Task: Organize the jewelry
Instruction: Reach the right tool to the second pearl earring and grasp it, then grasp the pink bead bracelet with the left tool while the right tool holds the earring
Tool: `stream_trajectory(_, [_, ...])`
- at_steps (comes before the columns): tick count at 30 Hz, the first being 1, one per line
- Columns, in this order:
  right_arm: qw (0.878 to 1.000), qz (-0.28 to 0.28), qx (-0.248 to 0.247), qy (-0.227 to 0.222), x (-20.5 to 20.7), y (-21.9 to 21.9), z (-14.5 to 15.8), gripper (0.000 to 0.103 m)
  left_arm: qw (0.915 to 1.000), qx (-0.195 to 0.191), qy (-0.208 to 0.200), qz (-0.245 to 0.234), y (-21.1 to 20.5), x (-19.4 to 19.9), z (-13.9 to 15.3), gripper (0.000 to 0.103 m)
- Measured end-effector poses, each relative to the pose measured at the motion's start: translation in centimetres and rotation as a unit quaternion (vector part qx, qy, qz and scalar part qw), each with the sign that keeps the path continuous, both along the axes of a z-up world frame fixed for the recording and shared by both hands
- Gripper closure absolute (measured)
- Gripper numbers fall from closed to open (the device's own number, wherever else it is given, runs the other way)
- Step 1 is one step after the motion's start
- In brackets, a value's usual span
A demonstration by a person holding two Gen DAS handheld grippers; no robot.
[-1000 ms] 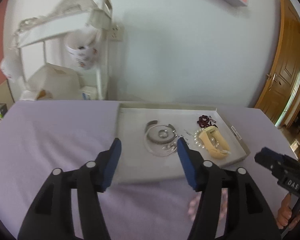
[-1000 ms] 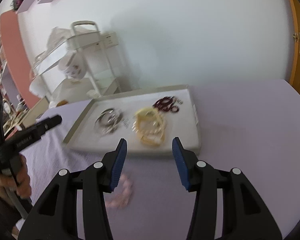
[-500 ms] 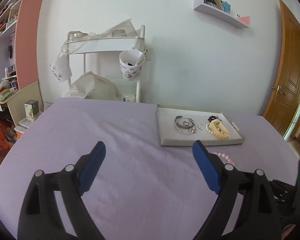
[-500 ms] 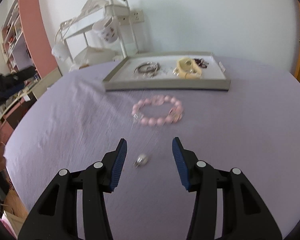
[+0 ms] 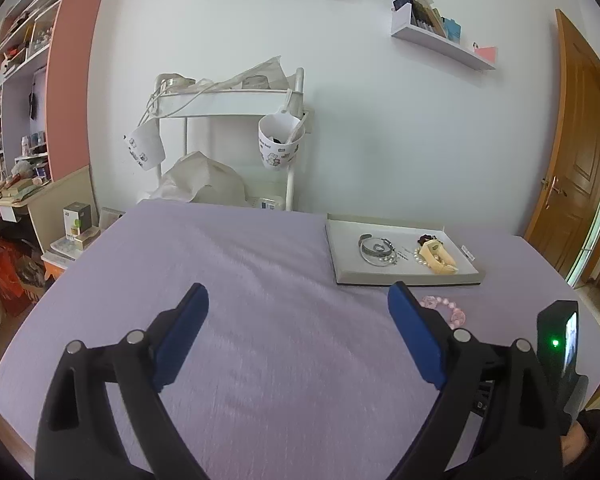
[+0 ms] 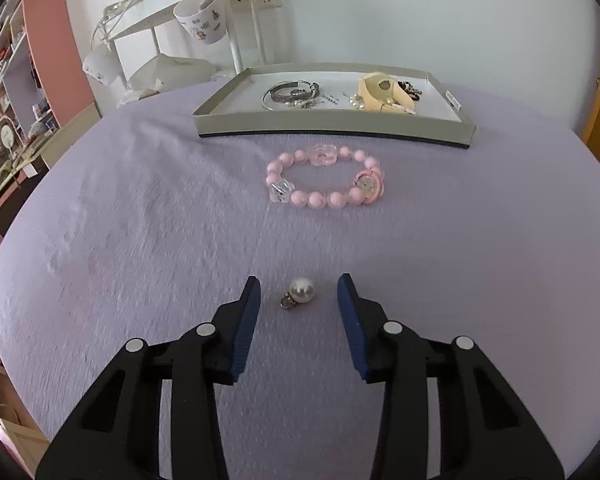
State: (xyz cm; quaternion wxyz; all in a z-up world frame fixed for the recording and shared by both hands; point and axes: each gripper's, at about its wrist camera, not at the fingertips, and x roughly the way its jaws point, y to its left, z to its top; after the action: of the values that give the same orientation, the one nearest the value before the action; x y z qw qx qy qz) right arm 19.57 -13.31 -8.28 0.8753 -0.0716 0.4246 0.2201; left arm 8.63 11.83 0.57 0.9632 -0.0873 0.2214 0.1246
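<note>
A grey jewelry tray [image 6: 332, 130] [image 5: 404, 278] sits at the far side of the purple cloth. It holds silver bangles [image 6: 288, 94] [image 5: 374, 250], a cream bangle [image 6: 382, 92] [image 5: 438, 258] and dark beads [image 6: 412, 90]. A pink bead bracelet [image 6: 324, 178] [image 5: 446, 308] lies on the cloth in front of the tray. A pearl pendant [image 6: 300, 292] lies between the tips of my open right gripper [image 6: 299, 294]. My left gripper [image 5: 298, 306] is open and empty, well back from the tray.
A white utility cart [image 5: 228, 136] with hanging cups stands behind the table. Shelves and clutter [image 5: 12, 184] are to the left, a wooden door [image 5: 576, 160] to the right. The other gripper's body [image 5: 560, 352] shows at the right edge of the left wrist view.
Both grippers have pulled back from the tray toward the near side. The right gripper has come down so the pearl pendant now lies between its tips. The left gripper's jaws have opened wider.
</note>
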Motion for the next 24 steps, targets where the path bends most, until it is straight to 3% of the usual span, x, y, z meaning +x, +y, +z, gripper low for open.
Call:
stream_trajectory(9, [1.000,-0.004,-0.026,-0.007,0.0,0.9,-0.1,0.070,1.0000,-0.006,0.005,0.000,0.2,0.1,-0.3,0.012])
stream_trajectory(16, [1.000,-0.005,-0.027,-0.007,-0.1,0.8,-0.1,0.087,0.9998,-0.005,0.018,-0.001,-0.2,0.7,-1.0,0.012])
stream_trajectory(24, [1.000,-0.019,-0.012,0.001,0.0,-1.0,-0.1,0.087,0.9996,-0.005,0.029,-0.003,-0.7,1.6,-1.6,0.012])
